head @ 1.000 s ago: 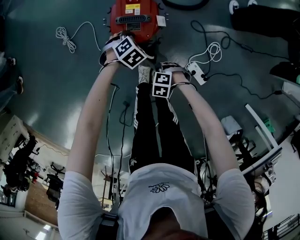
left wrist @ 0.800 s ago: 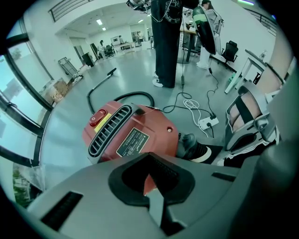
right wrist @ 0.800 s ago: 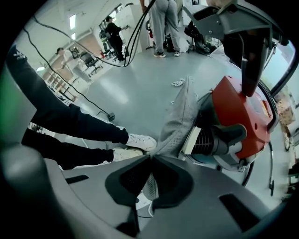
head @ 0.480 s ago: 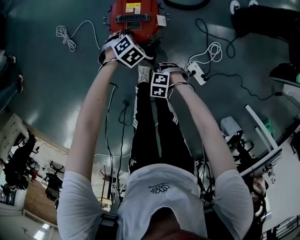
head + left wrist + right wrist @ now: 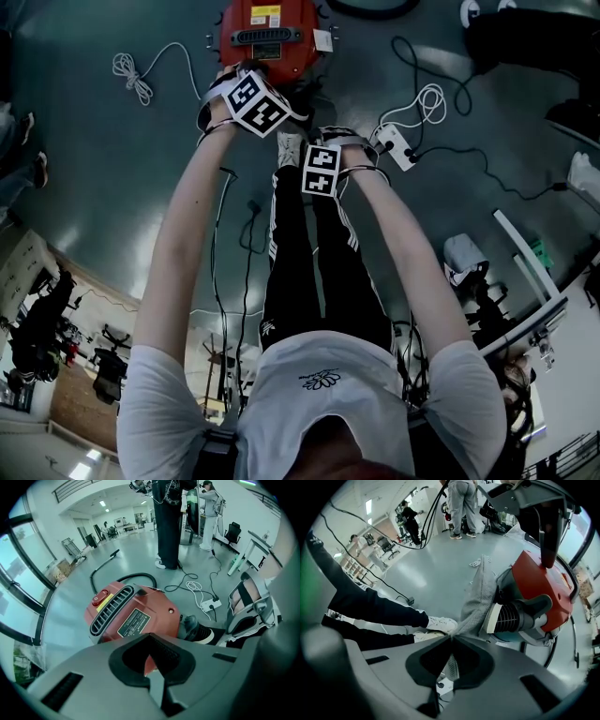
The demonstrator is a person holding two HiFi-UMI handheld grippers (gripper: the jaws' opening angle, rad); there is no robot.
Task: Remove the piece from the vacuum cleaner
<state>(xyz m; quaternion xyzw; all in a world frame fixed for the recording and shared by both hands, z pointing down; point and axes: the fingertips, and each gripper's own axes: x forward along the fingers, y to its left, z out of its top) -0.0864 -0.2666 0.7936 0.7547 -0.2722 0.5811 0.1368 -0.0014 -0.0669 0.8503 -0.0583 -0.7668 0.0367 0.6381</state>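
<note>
Left gripper [image 5: 152,657]: jaws together, tips low on the near edge of the red vacuum cleaner [image 5: 136,616]; I can't tell whether they pinch anything.
Right gripper [image 5: 451,644]: clamped on the grey mesh piece [image 5: 480,592], which runs up beside the ribbed collar [image 5: 512,617].
Edges: power strip [image 5: 394,142] and cables just right of my right gripper.
Open room: bare floor [image 5: 103,178] left, below the coiled cord [image 5: 129,73].

You're standing in an open lab hall: glossy grey floor [image 5: 136,555], desks [image 5: 249,550], office chair [image 5: 233,530], power strip [image 5: 394,145] with trailing cables [image 5: 131,73].
</note>
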